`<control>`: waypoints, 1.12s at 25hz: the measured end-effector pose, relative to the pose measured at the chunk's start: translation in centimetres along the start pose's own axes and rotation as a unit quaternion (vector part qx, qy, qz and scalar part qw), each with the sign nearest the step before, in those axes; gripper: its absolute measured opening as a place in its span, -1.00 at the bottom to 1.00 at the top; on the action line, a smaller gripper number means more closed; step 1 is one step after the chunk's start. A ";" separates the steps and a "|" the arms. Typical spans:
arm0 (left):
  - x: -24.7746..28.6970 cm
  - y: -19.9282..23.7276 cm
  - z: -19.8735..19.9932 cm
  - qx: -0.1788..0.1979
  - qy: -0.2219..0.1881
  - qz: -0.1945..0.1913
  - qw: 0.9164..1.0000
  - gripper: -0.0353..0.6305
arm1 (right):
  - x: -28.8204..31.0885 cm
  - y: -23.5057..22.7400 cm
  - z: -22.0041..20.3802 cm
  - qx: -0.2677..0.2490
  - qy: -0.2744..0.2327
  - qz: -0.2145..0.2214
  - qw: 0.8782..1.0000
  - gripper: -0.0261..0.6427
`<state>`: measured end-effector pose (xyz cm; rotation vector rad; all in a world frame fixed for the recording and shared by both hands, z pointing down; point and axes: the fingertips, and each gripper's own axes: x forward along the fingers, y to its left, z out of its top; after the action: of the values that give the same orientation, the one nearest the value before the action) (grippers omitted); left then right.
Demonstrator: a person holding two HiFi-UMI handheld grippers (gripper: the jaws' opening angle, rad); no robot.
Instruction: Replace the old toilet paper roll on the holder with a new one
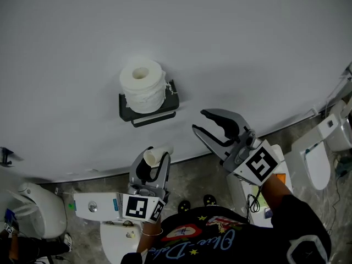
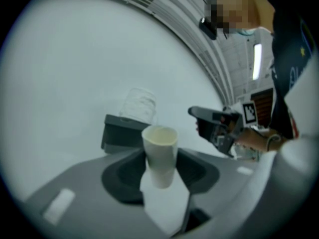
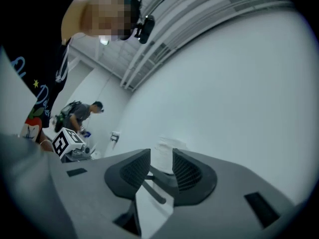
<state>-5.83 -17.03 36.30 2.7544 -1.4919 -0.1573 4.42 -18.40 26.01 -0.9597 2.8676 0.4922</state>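
A full white toilet paper roll [image 1: 142, 86] sits on the black wall holder [image 1: 168, 104], with a loose end hanging at its right. My left gripper [image 1: 157, 154] is below the holder, shut on an empty cardboard tube [image 1: 152, 157]. In the left gripper view the tube [image 2: 160, 148] stands upright between the jaws, with the holder [image 2: 119, 131] and roll [image 2: 139, 106] behind it. My right gripper [image 1: 198, 120] is to the right of the holder and below it, open and empty. In the right gripper view the roll [image 3: 162, 156] shows through the gap between its jaws.
The white wall [image 1: 220, 43] fills most of the head view. Toilets stand on the floor at the right [image 1: 319, 155] and lower left [image 1: 30, 209], and a white tank [image 1: 102, 205] is below my left gripper. Another person [image 3: 79, 114] is far off along the wall.
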 end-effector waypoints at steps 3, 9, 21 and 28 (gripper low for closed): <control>-0.8 0.7 0.2 -0.002 -0.003 0.012 1.000 -0.34 | 3.4 -0.2 2.3 -0.081 0.047 0.080 0.992 -0.50; -2.9 2.4 0.5 -0.009 -0.012 0.042 0.999 -0.34 | 10.2 0.2 3.4 -0.296 0.176 0.235 0.909 -0.38; -6.1 5.2 0.6 -0.022 -0.025 0.093 0.995 -0.34 | 14.2 0.1 -0.3 -0.317 0.336 0.342 0.818 -0.33; -6.1 5.6 0.5 -0.026 -0.026 0.096 0.995 -0.34 | 14.5 0.4 -0.4 -0.330 0.366 0.364 0.790 -0.33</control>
<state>-13.86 -15.03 36.66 2.5673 -1.7285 -0.2642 -7.36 -26.55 23.98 0.0998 3.8167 1.5717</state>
